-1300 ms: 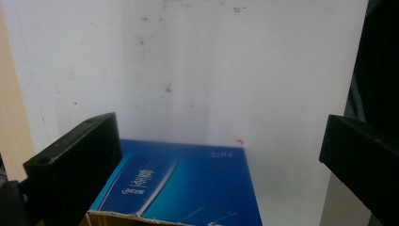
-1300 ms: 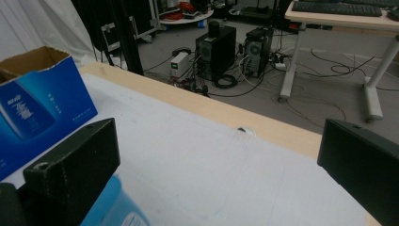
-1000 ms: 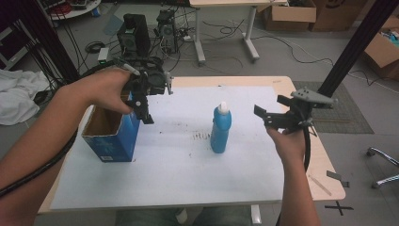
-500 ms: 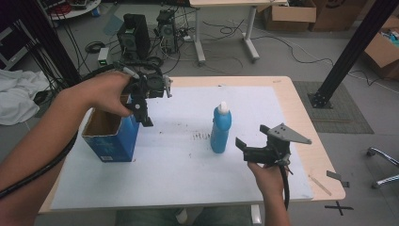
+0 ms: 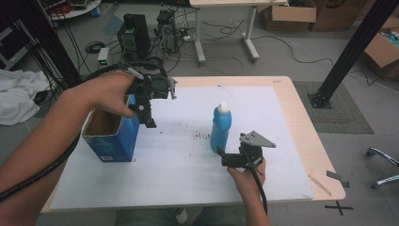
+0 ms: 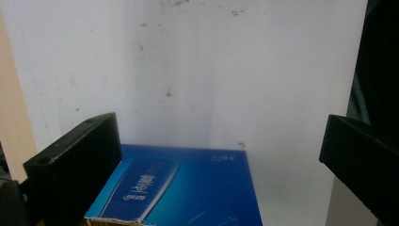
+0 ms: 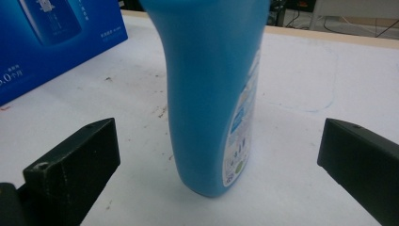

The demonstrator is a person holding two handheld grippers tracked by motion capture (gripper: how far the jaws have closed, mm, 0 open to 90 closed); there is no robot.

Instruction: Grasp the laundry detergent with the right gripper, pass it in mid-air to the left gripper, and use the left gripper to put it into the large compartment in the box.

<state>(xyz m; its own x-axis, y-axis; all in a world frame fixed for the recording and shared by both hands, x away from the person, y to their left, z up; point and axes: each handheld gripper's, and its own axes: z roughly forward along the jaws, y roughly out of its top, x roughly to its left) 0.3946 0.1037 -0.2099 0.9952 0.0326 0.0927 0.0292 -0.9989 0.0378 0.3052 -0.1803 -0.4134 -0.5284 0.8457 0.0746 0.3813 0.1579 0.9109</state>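
A blue bottle with a white cap stands upright in the middle of the white table cover. My right gripper is low over the table just in front of the bottle, open. In the right gripper view the bottle stands close ahead, between the lines of the wide-apart jaws of my right gripper and untouched. An open blue carton stands at the left. My left gripper hangs open over its right edge, pointing down. Below the left gripper lies the carton's blue printed face.
The wooden table edge runs along the right, with bare white cover between bottle and carton. On the floor behind stand computer cases, cables, a second desk and cardboard boxes. A black post rises at the right.
My right gripper has come down from a raised spot right of the bottle to table height just in front of it. The left gripper has barely moved over the carton.
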